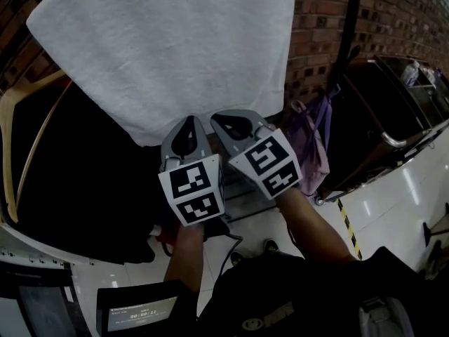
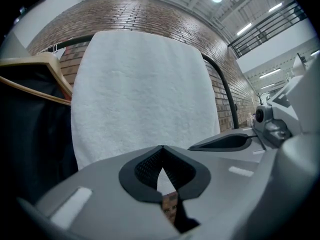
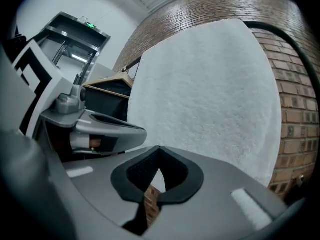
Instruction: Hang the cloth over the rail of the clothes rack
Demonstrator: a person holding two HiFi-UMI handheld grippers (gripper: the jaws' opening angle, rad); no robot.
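White cloth (image 1: 168,48) first: where does it sit?

Draped over the black rail (image 2: 223,86) of the clothes rack, falling flat in front of the brick wall (image 1: 330,20). Beside it is a wooden hanger (image 1: 17,118) with a dark garment (image 1: 77,181).

And the tongs?

The left gripper (image 1: 188,126) and the right gripper (image 1: 228,123) are side by side, near the cloth's lower edge. In each gripper view the jaws meet tip to tip with nothing pinched. Only cloth and brick show through the small gap behind the tips.

So is the hanging done?

I judge it is. The cloth bears on the rail by itself, and neither gripper has hold of it. The front face looks smooth, with no bunching that I can see.

Any doubt?

The half behind the rail is hidden, so I cannot tell how evenly the cloth is balanced front to back.

What is left, then?

Very little, I think. At most the hands draw away, or tug a corner if the drape proves lopsided.
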